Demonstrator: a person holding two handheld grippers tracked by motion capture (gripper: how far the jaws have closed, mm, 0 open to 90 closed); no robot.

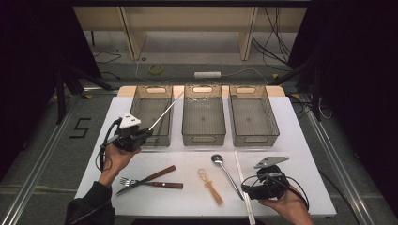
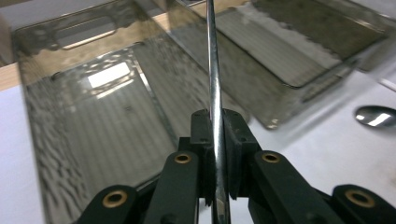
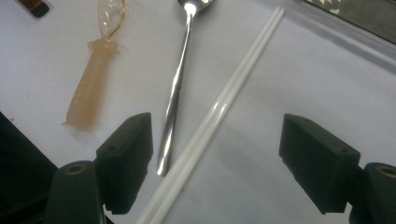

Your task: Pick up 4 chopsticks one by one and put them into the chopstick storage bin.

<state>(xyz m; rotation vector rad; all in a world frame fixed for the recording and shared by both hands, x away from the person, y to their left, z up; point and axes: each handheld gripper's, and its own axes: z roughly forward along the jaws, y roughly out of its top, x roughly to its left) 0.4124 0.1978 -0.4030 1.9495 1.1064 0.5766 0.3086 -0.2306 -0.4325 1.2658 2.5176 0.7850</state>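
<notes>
Over left bin (image 1: 151, 115), left gripper (image 2: 218, 154) fingers clamping metal rod (image 2: 213, 70), right gripper (image 3: 217, 154) fingers wide over chopsticks (image 3: 224, 105)

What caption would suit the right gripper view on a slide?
Open right gripper poised over white plastic chopsticks, beside a shiny steel spoon.

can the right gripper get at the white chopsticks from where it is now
Probably yes. The right gripper is open with the white chopsticks lying flat between its fingers, though the spoon handle sits close alongside.

Spoon (image 1: 225, 170) left of chopsticks (image 1: 244, 183), three bins (image 1: 203, 115) behind
</notes>
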